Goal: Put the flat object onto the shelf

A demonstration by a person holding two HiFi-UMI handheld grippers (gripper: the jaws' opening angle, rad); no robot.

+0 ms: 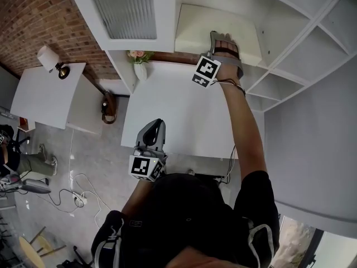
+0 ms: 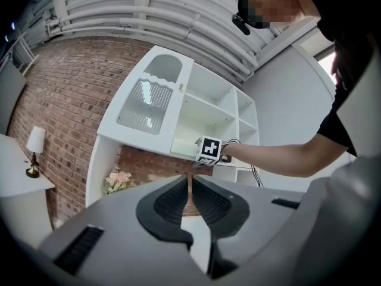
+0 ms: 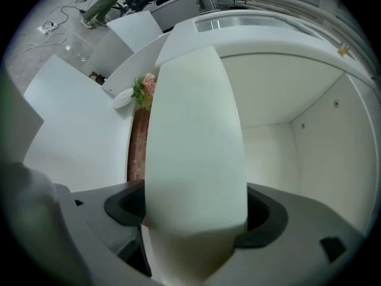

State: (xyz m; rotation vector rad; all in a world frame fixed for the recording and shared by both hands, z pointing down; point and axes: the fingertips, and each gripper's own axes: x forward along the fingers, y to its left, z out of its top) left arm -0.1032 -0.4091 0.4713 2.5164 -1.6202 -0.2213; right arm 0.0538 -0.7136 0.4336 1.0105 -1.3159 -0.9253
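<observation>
On shelf, flat object inside parted right hand-held gripper

We think this is a home-like room set up inside a big work hall. We see a red brick wall, a tall white cupboard with open shelves and a wavy glass door. There is a white table, a small white lamp and a white vase of pink flowers. But loose white cables lie on the grey floor, and long white pipes run overhead.
</observation>
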